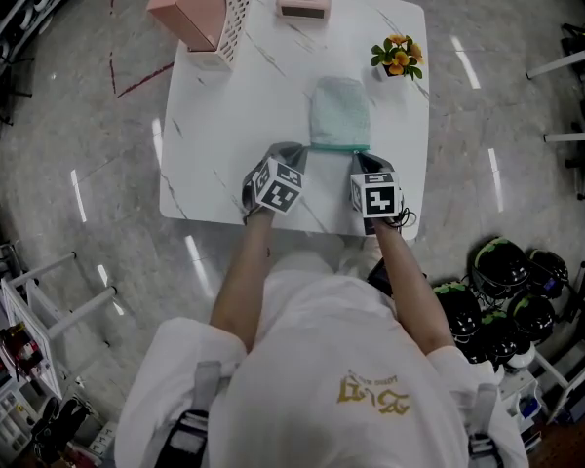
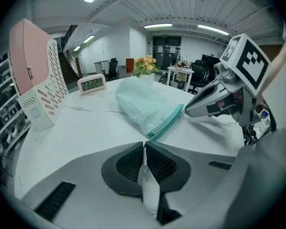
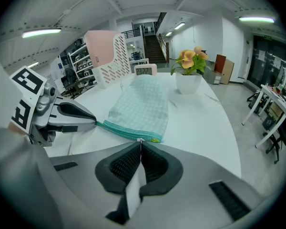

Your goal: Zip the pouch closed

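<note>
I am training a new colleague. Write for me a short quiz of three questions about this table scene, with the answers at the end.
1. True or false: the left gripper and the right gripper are each shut on one end of the zipper edge of the pouch.
2. Which thing stands nearest to the flower pot? A: the pink box. B: the pouch. C: the clock.
3. In a few words: which edge of the pouch bears the zipper, the one near the person or the far one?

Key: 1 true. 2 B. 3 the near edge.
</note>
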### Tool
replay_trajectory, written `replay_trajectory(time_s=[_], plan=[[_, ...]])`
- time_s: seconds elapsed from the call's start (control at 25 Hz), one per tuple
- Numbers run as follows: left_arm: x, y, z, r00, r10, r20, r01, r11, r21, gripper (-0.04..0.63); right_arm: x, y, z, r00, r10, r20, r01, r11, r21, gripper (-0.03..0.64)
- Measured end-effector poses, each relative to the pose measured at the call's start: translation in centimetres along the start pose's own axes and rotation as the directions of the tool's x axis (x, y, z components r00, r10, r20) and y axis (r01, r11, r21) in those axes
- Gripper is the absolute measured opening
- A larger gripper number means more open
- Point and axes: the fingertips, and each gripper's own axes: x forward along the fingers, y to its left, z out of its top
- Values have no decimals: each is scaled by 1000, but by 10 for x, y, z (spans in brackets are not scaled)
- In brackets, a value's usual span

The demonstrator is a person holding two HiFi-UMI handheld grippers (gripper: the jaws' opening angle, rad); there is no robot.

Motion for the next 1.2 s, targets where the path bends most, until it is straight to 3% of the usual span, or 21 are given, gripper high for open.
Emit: replay_trajectory(time_s=[0.32,0.4,0.52,0.8,1.0,1.2], plan=[[-2,-3,-4,1000,15,-3,-15,1000,8,44,1,-14,-10,999,-25,-26,26,998,65,22],[-3,-3,-3,1000,24,3,-24,1000,-1,72,-1,-18,-12,999,-39,-26,40,996,74,36],[-8,-3,-2,999,27,22,-26,999,-40,153,-7,-20,-13,999,-45,-19,46,997,57,44],[-27,-2,9,992,71,109,-54,987,-150,190,-36,-27,2,995,-61,78,56,996,62,38],[-60,-1,43,970,113,217,-67,975,-210,152,-70,-29,28,978,-54,202,40,997,71,12],[-100,-3,77,924,176,338,-78,956,-283,91,-100,-23,59,948,-21,317,10,999,38,12]])
